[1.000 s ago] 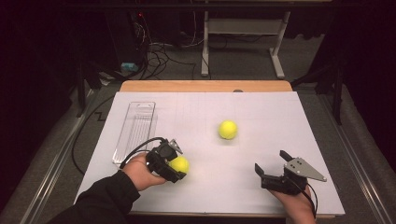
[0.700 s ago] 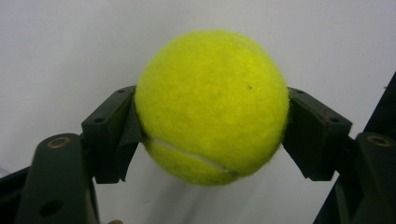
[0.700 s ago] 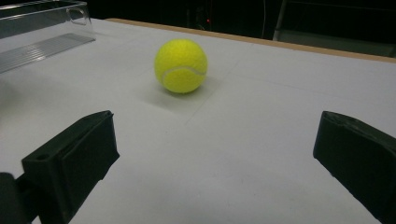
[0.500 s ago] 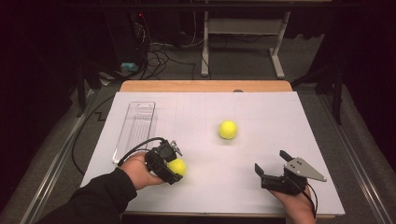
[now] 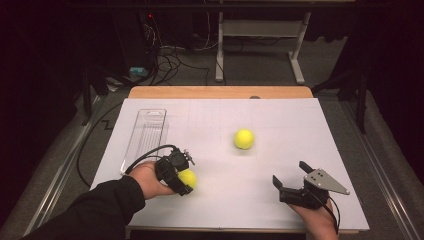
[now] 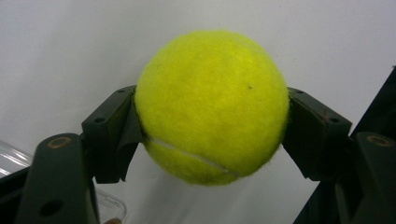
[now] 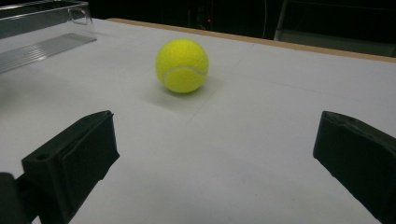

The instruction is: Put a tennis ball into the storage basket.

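Left tool (image 5: 186, 181): clamped on a tennis ball (image 6: 211, 106) – one jaw pressed to each side of it, low over the near-left part of the desk (image 5: 280, 115).

Held ball: in the left gripper view it sits square between the jaws, seam showing low; whether it rests on the desk or is just off it cannot be told.

Right tool (image 5: 289, 184): jaws spread wide with nothing between them, at the near-right edge of the desk, facing the middle.

Second ball (image 5: 244, 139): loose on the white sheet near the middle of the desk, well apart from both tools; in the right gripper view it lies ahead, between the open jaws but far off.

Clear tray (image 5: 146, 136): lies along the left side of the desk, just beyond the left hand (image 5: 150, 177), with no ball in it.

Done so far: one ball is gripped.

Left to do – as a judgement: probably carry the held ball over to the tray and set it in, then fetch the second ball; neither ball is stowed yet.
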The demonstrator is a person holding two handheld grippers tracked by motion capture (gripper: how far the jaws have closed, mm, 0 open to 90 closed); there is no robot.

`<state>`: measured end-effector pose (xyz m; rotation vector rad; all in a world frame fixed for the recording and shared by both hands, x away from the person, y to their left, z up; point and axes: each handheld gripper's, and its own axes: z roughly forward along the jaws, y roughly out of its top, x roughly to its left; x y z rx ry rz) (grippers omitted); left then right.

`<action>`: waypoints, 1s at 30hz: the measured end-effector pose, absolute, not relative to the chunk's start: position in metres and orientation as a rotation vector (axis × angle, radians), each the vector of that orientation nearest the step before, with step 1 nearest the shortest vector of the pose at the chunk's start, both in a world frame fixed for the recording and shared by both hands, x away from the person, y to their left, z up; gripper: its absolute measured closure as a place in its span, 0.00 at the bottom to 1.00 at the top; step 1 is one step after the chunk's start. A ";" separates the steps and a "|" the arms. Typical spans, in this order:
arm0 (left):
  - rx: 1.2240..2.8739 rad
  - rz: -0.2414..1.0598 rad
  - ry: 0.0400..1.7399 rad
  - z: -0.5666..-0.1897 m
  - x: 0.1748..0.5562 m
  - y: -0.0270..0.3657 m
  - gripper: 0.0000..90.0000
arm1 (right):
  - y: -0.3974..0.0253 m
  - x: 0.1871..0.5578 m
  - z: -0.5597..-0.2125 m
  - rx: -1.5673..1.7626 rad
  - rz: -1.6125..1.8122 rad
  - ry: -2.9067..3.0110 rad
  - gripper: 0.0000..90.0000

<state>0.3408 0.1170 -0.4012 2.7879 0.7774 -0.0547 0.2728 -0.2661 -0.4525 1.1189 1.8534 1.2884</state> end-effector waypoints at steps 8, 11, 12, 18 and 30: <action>2.831 -0.040 0.792 -0.391 0.347 0.113 0.30 | -0.266 0.273 -0.453 1.117 1.290 1.856 0.00; 2.861 -0.035 0.805 -0.388 0.349 0.112 0.30 | -0.266 0.273 -0.453 1.119 1.290 1.856 0.00; 2.863 -0.039 0.806 -0.387 0.350 0.112 0.30 | -0.266 0.273 -0.452 1.119 1.291 1.855 0.00; 2.875 -0.075 0.826 -0.383 0.355 0.112 0.30 | -0.266 0.272 -0.453 1.118 1.292 1.856 0.00; 2.866 -0.116 0.899 -0.368 0.372 0.120 0.30 | -0.266 0.272 -0.452 1.116 1.296 1.855 0.00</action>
